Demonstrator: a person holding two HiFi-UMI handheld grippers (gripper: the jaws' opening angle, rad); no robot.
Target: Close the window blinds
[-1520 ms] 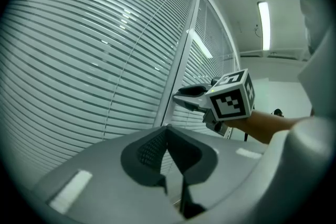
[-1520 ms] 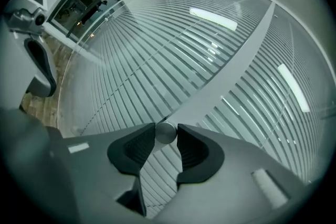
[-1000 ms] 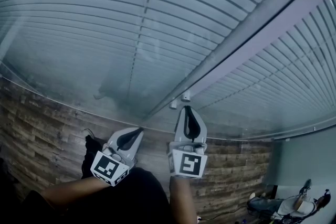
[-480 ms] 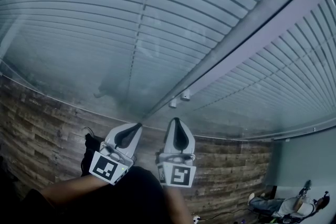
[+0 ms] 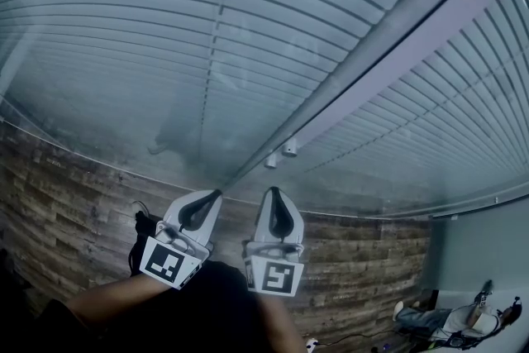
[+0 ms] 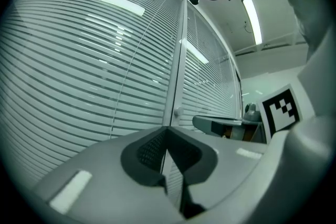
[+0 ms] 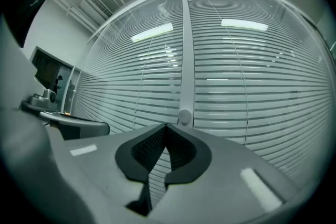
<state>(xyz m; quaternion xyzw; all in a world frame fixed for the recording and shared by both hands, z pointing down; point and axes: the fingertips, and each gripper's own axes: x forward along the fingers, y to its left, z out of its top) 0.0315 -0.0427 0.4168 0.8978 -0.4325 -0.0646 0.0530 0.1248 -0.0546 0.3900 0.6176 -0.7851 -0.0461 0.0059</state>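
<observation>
Head view: slatted blinds [image 5: 165, 29] fill most of the pic, thin flat horizontal slats, pale and matte, behind glass that throws soft reflections. A smooth light mullion [image 5: 397, 54] cuts diag. between two panes. Two small round knobs [image 5: 289, 149] sit near its lower end. Below is a floor [image 5: 66, 194] of rough, wood-look planks. My left gripper [image 5: 216, 194] and right gripper [image 5: 273, 190] point at the window base side by side, close but apart. Both are grey moulded plastic w/ dark pads, and each carries a black-and-white marker cube [image 5: 169, 262].

Left gripper view: the left gripper [image 6: 167, 128] has its jaws together at the tips w/ nothing between them. The ribbed dark pads frame a teardrop gap, and only slats show through it. The blinds [image 6: 79, 71] are straight ahead, not touched. One knob [image 6: 177, 111] sits on the mullion [image 6: 176, 71] just above the tips. The right gripper [image 6: 220, 124] pokes in from the right.

Right gripper view: the right gripper [image 7: 167, 126] is also closed and empty, w/ textured pads meeting at a point. The round, smooth knob [image 7: 184, 115] is just above the tips on the mullion [image 7: 186, 50]. The blinds [image 7: 252, 71] spread to both sides, slats w/ gaps between. The left gripper [image 7: 79, 124] shows at left.
</observation>
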